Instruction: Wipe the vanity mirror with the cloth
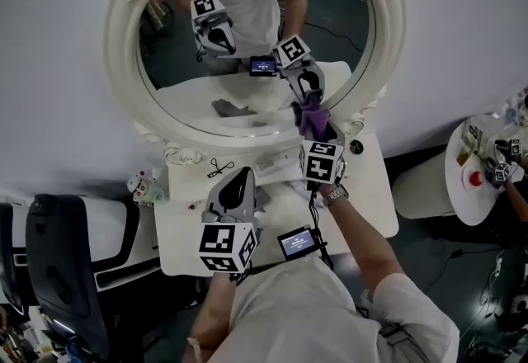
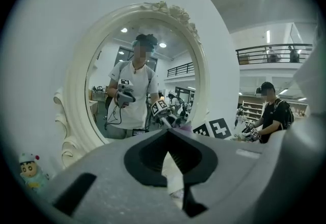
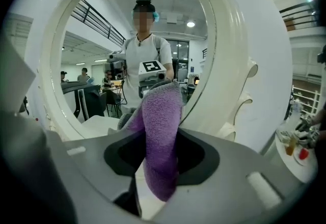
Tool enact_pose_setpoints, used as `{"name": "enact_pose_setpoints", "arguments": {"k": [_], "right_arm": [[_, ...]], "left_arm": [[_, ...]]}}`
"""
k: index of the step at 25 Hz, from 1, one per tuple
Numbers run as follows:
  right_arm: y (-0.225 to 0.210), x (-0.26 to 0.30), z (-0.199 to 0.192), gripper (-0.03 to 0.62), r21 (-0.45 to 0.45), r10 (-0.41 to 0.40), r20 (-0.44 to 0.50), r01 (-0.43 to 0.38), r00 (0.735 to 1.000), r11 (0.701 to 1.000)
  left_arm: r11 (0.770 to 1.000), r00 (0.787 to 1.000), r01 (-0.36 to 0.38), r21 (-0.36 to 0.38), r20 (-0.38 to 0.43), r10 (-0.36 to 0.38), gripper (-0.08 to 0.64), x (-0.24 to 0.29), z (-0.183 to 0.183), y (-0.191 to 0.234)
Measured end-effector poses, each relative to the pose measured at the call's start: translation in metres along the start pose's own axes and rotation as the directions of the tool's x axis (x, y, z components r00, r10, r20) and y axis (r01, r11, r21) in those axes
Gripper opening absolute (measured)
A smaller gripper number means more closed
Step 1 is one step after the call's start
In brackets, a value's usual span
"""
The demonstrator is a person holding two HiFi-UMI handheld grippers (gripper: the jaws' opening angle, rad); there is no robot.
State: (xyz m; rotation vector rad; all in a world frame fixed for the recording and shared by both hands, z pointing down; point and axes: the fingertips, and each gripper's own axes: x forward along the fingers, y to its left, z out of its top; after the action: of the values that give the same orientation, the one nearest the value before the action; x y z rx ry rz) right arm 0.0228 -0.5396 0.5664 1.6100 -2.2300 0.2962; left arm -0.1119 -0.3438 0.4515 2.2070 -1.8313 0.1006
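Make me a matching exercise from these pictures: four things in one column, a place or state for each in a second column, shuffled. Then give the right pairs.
Things
1. purple cloth
2. left gripper
3. vanity mirror
4. cartoon figurine

Places or states
A. stands low by the left side of the mirror's frame
B. shut, with nothing between its fingers
C. pinched between the fingers of the right gripper
D. oval, in a white carved frame

Pairs: 1-C, 2-B, 3-D, 4-A
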Motion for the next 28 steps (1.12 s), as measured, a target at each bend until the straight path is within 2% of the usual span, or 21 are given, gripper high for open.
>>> {"name": "enact_pose_setpoints", "arguments": {"k": [3,7,13,17,22,28], "right_arm": [[0.010,-0.006,0.000,0.158,0.019,0.037,0.005,-0.038,0.999,0.999],[0.049,-0.013,0.003,0.160,0.000,0.127,0.015,-0.127,0.992,0.992],[0.133,-0.016,-0.001,0.160,-0.052,0.288,-0.014,-0.288,0.958,0.956],[0.178,-0.008,-0.007,0.160,-0.087,0.361,-0.035,-0.362,0.932,0.928],[0.205,0.008,-0.026,0.160,-0.111,0.374,-0.093,-0.383,0.923,0.917],[0.172,0.025,-0.056,0.160,-0.082,0.304,-0.154,-0.319,0.940,0.944]], "left_arm": [[1.000,1.000,-0.008,-0.008,-0.004,0.008,0.003,0.000,-0.003,-0.001],[0.999,0.999,-0.037,-0.013,0.002,0.037,0.003,-0.006,-0.002,0.002],[0.990,0.991,-0.135,-0.030,0.014,0.135,0.003,-0.028,-0.001,0.025],[0.974,0.975,-0.222,-0.045,0.007,0.223,0.003,-0.048,-0.007,0.048],[0.952,0.954,-0.300,-0.068,-0.011,0.300,0.003,-0.066,-0.019,0.071],[0.954,0.956,-0.292,-0.066,-0.039,0.290,0.003,-0.060,-0.028,0.070]]}}
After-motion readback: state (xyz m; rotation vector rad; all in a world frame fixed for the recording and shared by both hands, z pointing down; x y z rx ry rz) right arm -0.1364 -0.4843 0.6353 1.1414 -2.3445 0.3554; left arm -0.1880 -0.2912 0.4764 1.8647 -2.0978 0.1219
